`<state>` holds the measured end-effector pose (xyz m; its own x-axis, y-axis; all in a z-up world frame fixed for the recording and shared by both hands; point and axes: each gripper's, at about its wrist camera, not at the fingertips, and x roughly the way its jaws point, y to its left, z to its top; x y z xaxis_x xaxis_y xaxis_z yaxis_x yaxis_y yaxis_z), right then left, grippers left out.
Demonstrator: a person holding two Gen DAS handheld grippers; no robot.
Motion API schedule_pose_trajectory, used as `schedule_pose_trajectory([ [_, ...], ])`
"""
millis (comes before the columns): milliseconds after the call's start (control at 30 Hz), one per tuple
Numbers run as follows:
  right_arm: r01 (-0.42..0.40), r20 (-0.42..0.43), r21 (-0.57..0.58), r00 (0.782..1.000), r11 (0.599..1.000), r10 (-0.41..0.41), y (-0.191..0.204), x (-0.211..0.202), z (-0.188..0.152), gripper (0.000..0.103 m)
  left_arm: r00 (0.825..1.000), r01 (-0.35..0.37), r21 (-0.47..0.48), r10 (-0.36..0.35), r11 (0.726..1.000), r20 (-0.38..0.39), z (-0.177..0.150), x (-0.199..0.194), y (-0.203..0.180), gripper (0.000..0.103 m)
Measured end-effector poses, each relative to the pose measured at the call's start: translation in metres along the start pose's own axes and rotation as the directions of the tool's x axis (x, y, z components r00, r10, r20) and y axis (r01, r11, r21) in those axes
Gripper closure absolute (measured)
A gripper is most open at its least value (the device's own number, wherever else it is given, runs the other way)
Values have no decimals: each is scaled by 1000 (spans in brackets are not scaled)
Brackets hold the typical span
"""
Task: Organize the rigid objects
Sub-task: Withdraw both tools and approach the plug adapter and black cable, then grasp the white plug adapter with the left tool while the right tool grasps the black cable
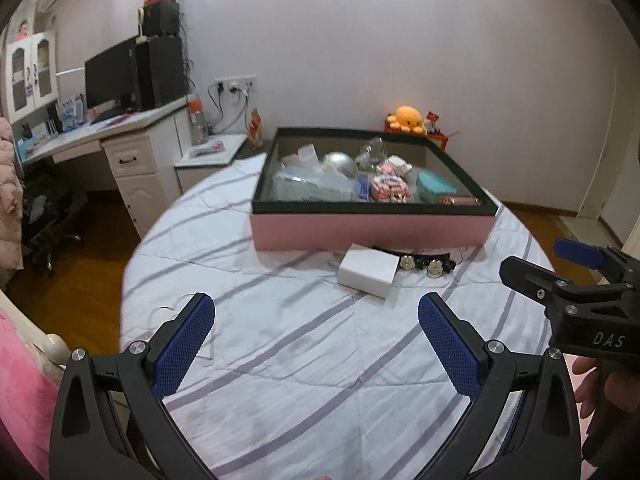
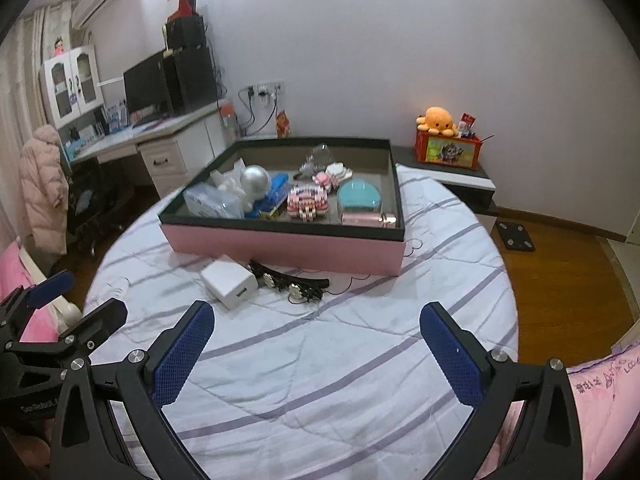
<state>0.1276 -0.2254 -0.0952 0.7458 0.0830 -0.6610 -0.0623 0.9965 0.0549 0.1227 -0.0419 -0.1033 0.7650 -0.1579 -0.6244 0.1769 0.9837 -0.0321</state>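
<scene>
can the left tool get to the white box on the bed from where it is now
Probably yes. The left tool is open and empty, and only bare striped bedspread lies between it and the white box, which sits outside the pink tray.

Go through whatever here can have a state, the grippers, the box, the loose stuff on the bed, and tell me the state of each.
left gripper: open, empty.
right gripper: open, empty.
pink box: lidless, already holding many items.
white block: outside the box, lying on the bedspread.
black strap: outside the box, lying loose beside the white block.
silver ball: inside the box.
teal case: inside the box, shut.
</scene>
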Motion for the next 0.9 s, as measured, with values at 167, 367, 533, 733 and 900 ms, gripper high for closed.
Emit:
schedule_pose_trajectory([
  [167,-19,-62,-16,998,1000,18,-9,33,4,0,999,19,18,-18,1000,-51,2,34,-7,0],
  [367,-40,-141,-44,989,998,34,-18,75,9,0,993,31,61,-24,998,-115,5,71,-21,0],
  [533,-50,-189,-45,981,998,41,-25,99,8,0,988,33,71,-22,997,-151,11,93,-26,0],
  [733,-85,-209,-38,975,996,76,-29,114,10,0,974,91,54,-77,994,-213,16,114,-23,0],
  [900,-108,-214,-41,972,993,97,-31,115,13,3,967,106,69,-87,992,-241,22,127,-17,1],
])
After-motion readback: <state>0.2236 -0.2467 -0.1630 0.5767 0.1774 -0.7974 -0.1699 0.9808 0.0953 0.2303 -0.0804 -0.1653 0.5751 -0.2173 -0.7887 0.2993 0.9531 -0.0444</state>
